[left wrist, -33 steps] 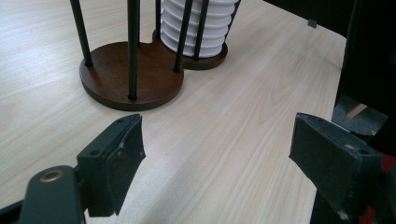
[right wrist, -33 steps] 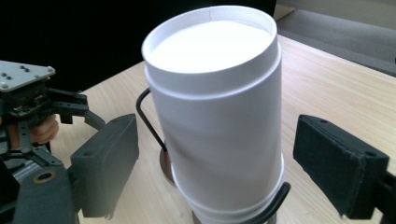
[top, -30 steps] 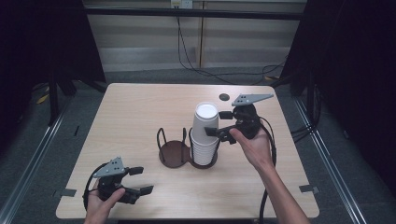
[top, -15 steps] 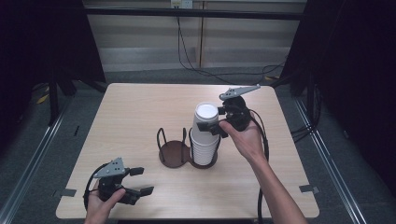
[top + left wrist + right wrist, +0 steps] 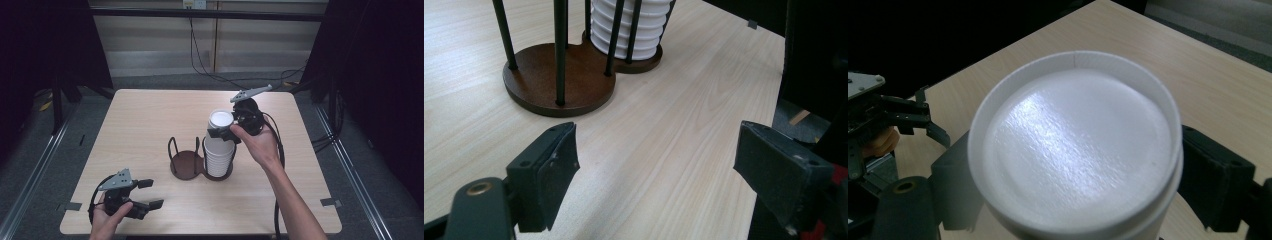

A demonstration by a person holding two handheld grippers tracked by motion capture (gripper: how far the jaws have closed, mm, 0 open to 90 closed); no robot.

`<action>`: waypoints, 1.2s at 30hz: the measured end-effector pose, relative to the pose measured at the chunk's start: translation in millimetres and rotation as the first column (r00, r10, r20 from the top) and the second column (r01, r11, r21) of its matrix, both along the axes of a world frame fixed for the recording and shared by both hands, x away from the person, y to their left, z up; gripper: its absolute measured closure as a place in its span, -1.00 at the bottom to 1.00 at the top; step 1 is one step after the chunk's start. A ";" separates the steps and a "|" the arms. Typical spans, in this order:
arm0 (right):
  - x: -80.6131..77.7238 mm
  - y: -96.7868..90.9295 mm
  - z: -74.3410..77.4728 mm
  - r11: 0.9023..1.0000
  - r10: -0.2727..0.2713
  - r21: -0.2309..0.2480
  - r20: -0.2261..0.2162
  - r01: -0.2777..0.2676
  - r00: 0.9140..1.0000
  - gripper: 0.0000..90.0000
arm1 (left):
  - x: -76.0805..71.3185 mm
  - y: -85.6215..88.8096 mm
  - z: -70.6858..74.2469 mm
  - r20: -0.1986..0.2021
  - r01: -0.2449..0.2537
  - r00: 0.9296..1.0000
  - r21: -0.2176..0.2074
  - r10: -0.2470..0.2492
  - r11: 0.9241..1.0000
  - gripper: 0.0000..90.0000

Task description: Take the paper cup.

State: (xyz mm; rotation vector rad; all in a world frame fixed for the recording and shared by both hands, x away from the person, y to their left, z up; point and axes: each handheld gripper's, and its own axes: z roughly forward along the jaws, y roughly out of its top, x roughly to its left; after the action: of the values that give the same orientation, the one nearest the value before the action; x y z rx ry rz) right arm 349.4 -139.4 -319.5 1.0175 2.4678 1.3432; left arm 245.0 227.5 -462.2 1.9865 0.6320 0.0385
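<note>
I saw my right hand-held gripper [image 5: 223,131] up at the top of the cup stack [image 5: 219,150]. Its two black jaws sat one on each side of the top cup [image 5: 1075,150], pressed close against its wall. That cup was upside down, so its white bottom faced up at me in the right gripper view. I think the jaws were squeezing it, but the cup hid the spots where they met it, so I was not fully sure.

The stack stood in the right ring of a brown holder [image 5: 186,162] near the middle of the counter [image 5: 150,115]. Thin black rods [image 5: 559,50] rose from the holder's round base. The left ring had no cups in it. In the left gripper view I could see the ribbed white rims of the lower cups behind the rods.

My left hand-held gripper [image 5: 150,194] was down at the near left part of the counter, well apart from the holder. Its jaws were spread wide and had nothing between them, just bare wood. My left hand [image 5: 107,220] held it low over the counter. My right hand [image 5: 257,142] reached in from the right side.
</note>
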 end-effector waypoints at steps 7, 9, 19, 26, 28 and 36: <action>0.8 0.8 -0.6 1.000 0.007 0.000 -0.002 -0.007 1.000 -0.59 | 0.1 -2.2 -1.0 -0.013 0.021 1.000 0.008 -0.021 1.000 -0.61; 1.6 0.7 -0.5 1.000 0.013 0.000 -0.004 -0.013 1.000 -0.59 | -0.6 -3.2 -1.0 -0.015 0.027 1.000 0.012 -0.027 1.000 -0.62; 1.5 4.2 6.3 0.997 0.030 -0.065 0.008 -0.030 1.000 -0.52 | -0.4 -4.7 -1.6 -0.021 0.034 0.999 0.014 -0.033 0.999 -0.61; 0.3 5.1 7.6 0.997 0.024 -0.074 0.018 -0.023 1.000 -0.51 | -0.5 -4.5 -1.4 -0.022 0.039 0.999 0.014 -0.039 0.999 -0.62; -0.2 5.5 8.8 0.997 0.020 -0.077 0.019 -0.019 1.000 -0.51 | -0.7 -4.7 -1.5 -0.024 0.039 0.999 0.013 -0.039 0.999 -0.62; -0.3 3.5 10.9 0.998 0.014 -0.058 0.024 -0.013 1.000 -0.51 | -0.5 -5.3 -1.7 -0.030 0.048 0.998 0.008 -0.048 0.999 -0.61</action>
State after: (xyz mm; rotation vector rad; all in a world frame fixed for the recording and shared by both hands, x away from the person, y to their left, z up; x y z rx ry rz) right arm 349.1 -135.9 -308.6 0.9678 2.4844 1.2725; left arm 244.5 222.2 -463.9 2.0133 0.6042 -0.0178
